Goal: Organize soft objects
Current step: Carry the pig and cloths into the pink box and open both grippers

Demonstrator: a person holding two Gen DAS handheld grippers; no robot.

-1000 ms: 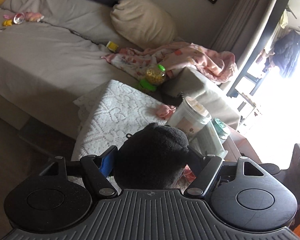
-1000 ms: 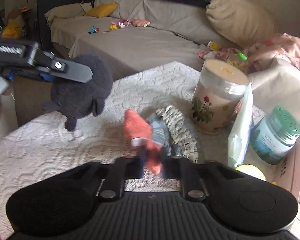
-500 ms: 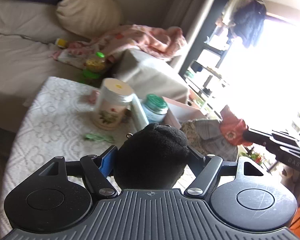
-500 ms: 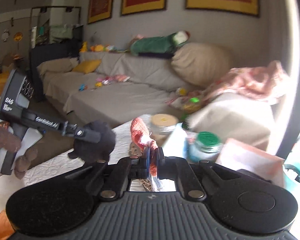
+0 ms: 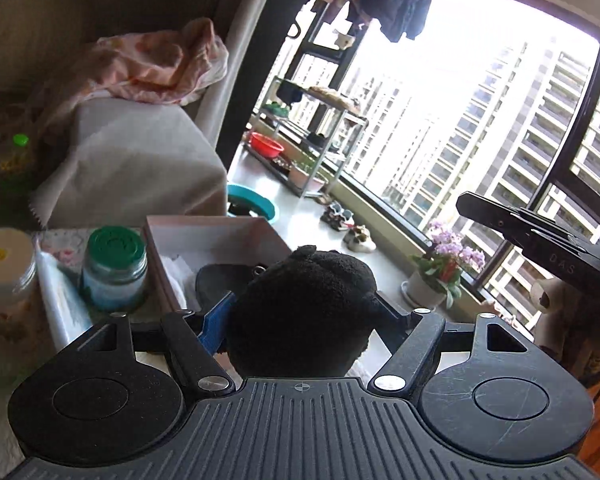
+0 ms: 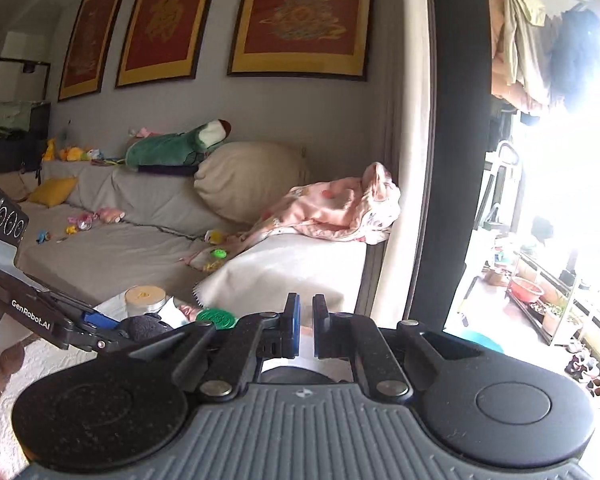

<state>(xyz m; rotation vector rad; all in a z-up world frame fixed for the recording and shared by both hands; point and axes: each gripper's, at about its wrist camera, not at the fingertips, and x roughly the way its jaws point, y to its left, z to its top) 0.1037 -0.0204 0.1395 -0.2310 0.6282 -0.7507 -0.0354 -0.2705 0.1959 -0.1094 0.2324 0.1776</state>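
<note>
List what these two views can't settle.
- Box contents: left wrist view, black plush and left gripper cover most of the inside.
- Right gripper: jaws nearly shut, nothing seen between; its earlier cloth can't be found.
- Balcony: right wrist view, glare washes it out.

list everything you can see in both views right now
black plush toy: 1, black, clamped in the left gripper
pink box: 1, pink, on the table beyond the toy
green-lidded jar: 1, clear, left of the box
white canister: 1, table's left edge
pink blanket: 1, on the sofa arm
beige cushion: 1, on the sofa
framed pictures: 3, red and gold, on the wall
left gripper: 1, black
right gripper: 1, black, fingers nearly together, nothing between
</note>
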